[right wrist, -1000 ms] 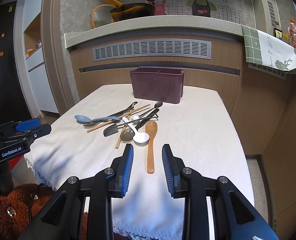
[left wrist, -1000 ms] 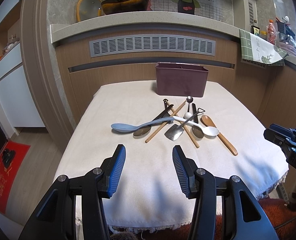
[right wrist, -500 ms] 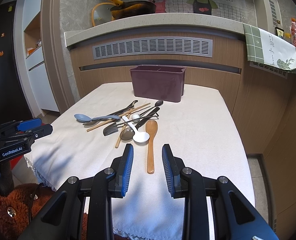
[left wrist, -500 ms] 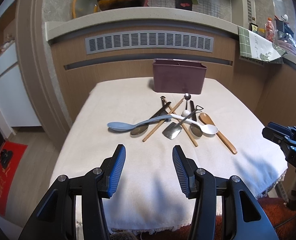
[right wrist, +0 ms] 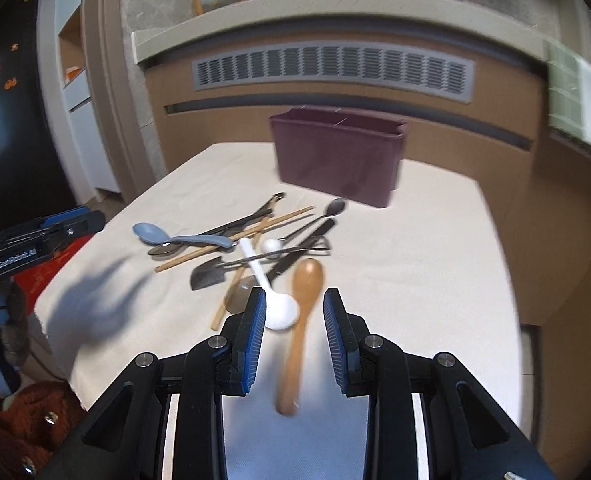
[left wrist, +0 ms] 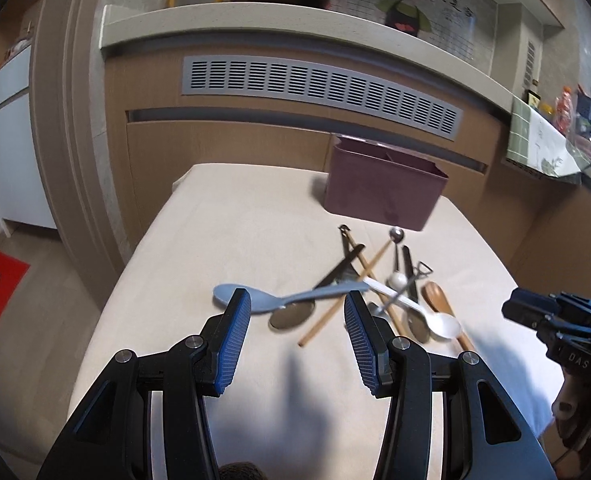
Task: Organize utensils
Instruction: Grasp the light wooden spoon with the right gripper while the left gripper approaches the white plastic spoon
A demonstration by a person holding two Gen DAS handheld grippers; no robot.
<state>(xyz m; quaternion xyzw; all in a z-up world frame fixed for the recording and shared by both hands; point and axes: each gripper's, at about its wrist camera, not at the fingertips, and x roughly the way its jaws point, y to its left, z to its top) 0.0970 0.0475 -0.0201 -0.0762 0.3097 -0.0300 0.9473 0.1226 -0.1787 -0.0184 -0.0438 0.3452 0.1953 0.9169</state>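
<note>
Utensils heaped mid-bench, both claws spread above them

Utensils lie in a loose crossed pile on the cloth-covered bench [right wrist: 435, 264], in front of the maroon caddy [right wrist: 337, 158] that stands near the far edge. The wooden spoon [right wrist: 301, 312] sits at the pile's right side, its handle running between the blue pads of the right claw [right wrist: 294, 322], whose jaws are apart and touch nothing. Just left of it lies the white spoon [right wrist: 269, 290]. The blue spoon [left wrist: 283, 302] stretches across the pile's left side, over a chopstick [left wrist: 341, 292]; the left claw [left wrist: 297, 320] hangs above it with jaws wide apart, gripping nothing. A vent grille [left wrist: 319, 90] spans the wooden wall behind
</note>
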